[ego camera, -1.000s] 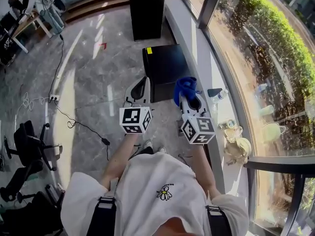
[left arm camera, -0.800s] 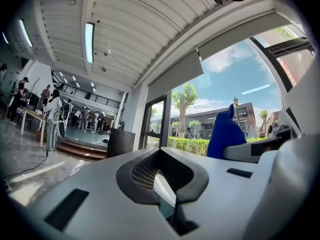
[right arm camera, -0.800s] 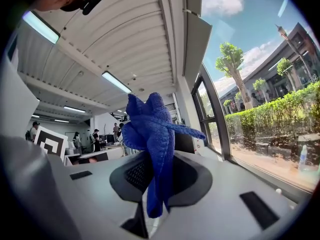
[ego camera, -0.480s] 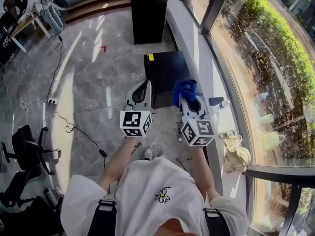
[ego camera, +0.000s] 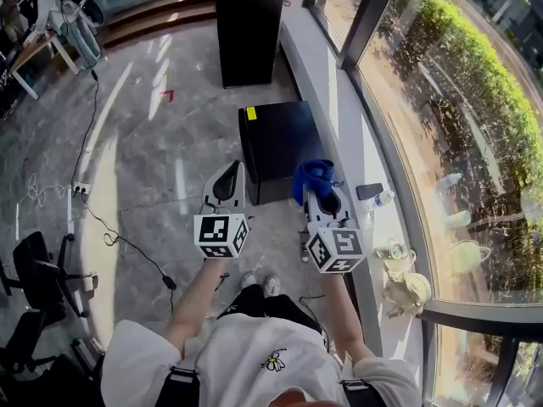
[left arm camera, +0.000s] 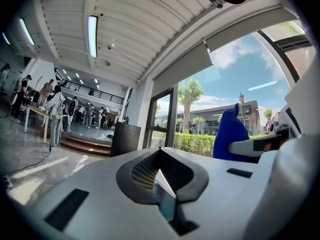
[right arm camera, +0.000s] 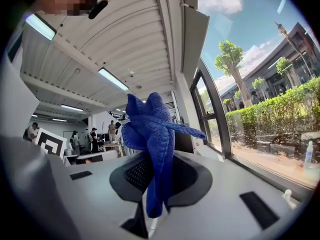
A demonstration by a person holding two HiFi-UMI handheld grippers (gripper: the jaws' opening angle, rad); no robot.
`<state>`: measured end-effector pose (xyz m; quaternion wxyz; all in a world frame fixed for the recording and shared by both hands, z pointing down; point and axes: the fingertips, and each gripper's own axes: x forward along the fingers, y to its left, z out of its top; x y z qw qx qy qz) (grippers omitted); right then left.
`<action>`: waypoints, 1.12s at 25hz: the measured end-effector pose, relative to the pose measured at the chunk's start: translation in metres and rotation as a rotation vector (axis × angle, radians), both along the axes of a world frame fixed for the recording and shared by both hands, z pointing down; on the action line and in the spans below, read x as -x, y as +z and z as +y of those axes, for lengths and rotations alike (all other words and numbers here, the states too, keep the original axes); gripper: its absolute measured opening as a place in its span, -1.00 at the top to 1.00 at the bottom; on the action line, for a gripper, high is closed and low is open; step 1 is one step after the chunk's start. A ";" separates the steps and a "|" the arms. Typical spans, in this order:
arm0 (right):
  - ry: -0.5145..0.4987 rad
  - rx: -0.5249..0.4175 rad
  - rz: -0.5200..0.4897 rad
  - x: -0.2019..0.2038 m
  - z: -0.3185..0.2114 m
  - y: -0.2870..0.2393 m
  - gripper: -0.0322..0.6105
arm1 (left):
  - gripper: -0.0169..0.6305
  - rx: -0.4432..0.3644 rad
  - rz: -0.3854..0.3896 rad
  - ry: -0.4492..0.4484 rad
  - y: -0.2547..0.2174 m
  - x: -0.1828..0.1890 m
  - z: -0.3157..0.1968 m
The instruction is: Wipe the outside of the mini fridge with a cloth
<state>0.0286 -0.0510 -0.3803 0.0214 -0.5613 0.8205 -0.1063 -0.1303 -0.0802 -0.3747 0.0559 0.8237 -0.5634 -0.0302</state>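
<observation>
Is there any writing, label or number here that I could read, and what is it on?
No words or numbers can be read.
Yellow sticker on the mini fridge: too small to read.
Left cube and right cube: black-and-white square patterns, no letters.

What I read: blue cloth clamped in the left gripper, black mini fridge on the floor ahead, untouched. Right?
No. The blue cloth is clamped in the right gripper, as the right gripper view shows; the left gripper is shut on nothing. The black mini fridge stands on the floor ahead, untouched.
</observation>
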 end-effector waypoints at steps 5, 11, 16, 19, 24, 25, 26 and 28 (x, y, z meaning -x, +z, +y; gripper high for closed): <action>-0.028 -0.009 -0.005 -0.006 -0.026 0.049 0.64 | 0.93 -0.013 -0.008 -0.013 0.048 -0.012 -0.031; -0.072 -0.104 0.011 -0.003 -0.067 0.138 0.64 | 0.93 -0.067 -0.047 -0.006 0.144 -0.015 -0.057; -0.078 -0.144 -0.037 0.000 -0.091 0.251 0.64 | 0.93 -0.068 -0.022 -0.043 0.275 -0.003 -0.073; -0.083 -0.155 -0.071 -0.001 -0.098 0.325 0.64 | 0.93 -0.097 0.008 -0.076 0.348 0.004 -0.078; -0.087 -0.181 -0.103 -0.002 -0.105 0.428 0.64 | 0.93 -0.171 -0.004 -0.095 0.439 0.008 -0.087; -0.092 -0.181 -0.109 -0.001 -0.106 0.442 0.64 | 0.93 -0.174 -0.007 -0.100 0.451 0.009 -0.087; -0.098 -0.173 -0.115 0.000 -0.106 0.454 0.64 | 0.93 -0.166 -0.012 -0.107 0.464 0.010 -0.087; -0.121 -0.145 -0.120 0.004 -0.109 0.473 0.64 | 0.93 -0.135 -0.016 -0.114 0.486 0.010 -0.089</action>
